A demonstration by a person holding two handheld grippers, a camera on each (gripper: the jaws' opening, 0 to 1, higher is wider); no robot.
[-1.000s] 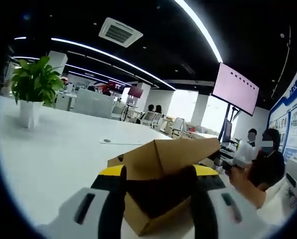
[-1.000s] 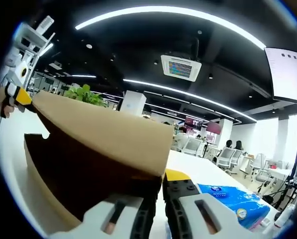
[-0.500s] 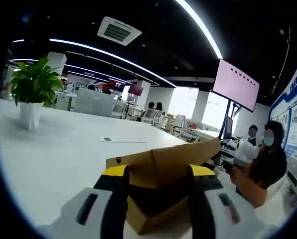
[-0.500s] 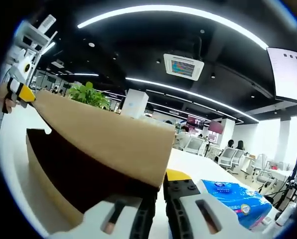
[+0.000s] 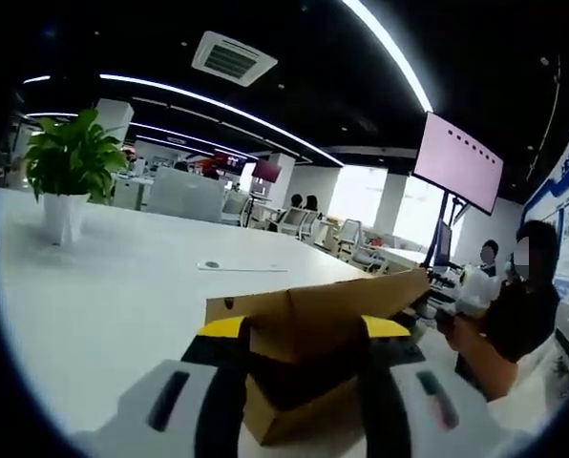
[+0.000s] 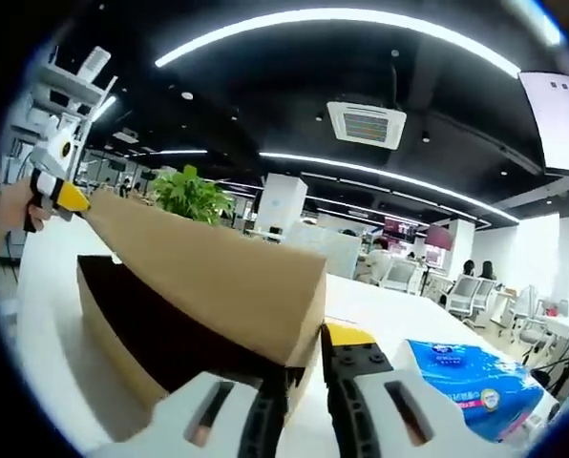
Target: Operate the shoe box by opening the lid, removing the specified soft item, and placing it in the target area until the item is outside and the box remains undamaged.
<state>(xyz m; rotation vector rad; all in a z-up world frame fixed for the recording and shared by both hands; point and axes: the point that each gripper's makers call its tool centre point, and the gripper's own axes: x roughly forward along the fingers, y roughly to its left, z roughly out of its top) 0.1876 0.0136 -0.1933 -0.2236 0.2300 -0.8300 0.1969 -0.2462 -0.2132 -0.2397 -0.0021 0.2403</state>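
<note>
A brown cardboard shoe box (image 5: pixel 294 410) lies on the white table (image 5: pixel 94 286), its lid (image 5: pixel 323 310) raised a little over a dark inside. My left gripper (image 5: pixel 304 329) has its jaws wide apart, with the box's near end between them. In the right gripper view, the box (image 6: pixel 122 334) runs away to the left under the slanted lid (image 6: pixel 208 277). My right gripper (image 6: pixel 308 358) is shut on the lid's near corner. The left gripper (image 6: pixel 60 191) sits at the lid's far corner. What is inside the box is hidden.
A blue soft pack (image 6: pixel 471 382) lies on the table right of the box. A potted plant (image 5: pixel 70 162) stands far left, and a flat sheet (image 5: pixel 242 267) lies mid-table. A person (image 5: pixel 514 315) sits at the right beside a pink screen (image 5: pixel 456 162). Office chairs stand behind.
The lid has come down lower over the box. The right gripper's view has pulled back slightly, so the box looks smaller. Neither gripper's jaw spacing has changed.
</note>
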